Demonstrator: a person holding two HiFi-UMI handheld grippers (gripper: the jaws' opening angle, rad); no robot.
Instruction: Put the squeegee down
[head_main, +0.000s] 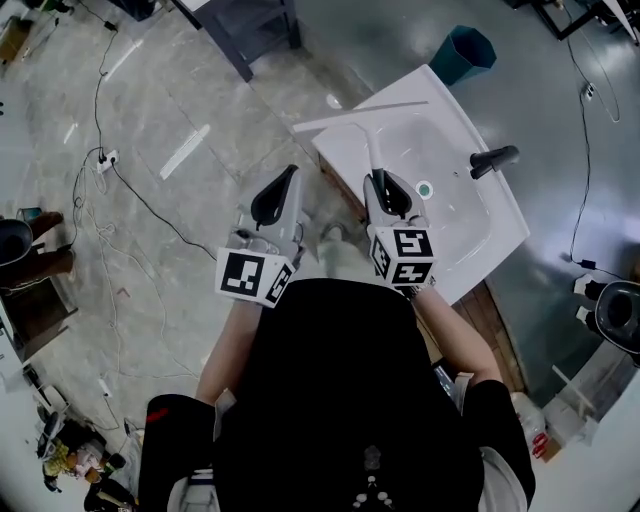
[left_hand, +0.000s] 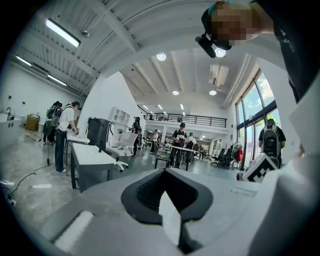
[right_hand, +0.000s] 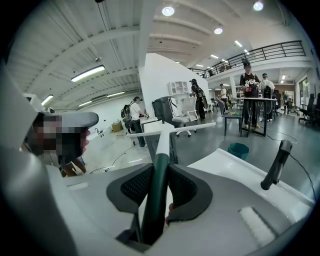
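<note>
Across the left of the frame runs the hall's grey stone floor (head_main: 180, 120), strewn with cables (head_main: 100, 165). My left claw (head_main: 283, 185) hangs over it, jaws apart with nothing between them. Centre-right, my right claw (head_main: 381, 186) is clamped on the squeegee (head_main: 369, 140) by its dark green handle. The white blade crosses the upper-left corner of the white sink basin (head_main: 455, 235) (touching or not, I cannot tell). A black faucet (head_main: 493, 160) stands at the basin's right, and a teal bin (head_main: 467, 52) sits on the floor at upper right.
</note>
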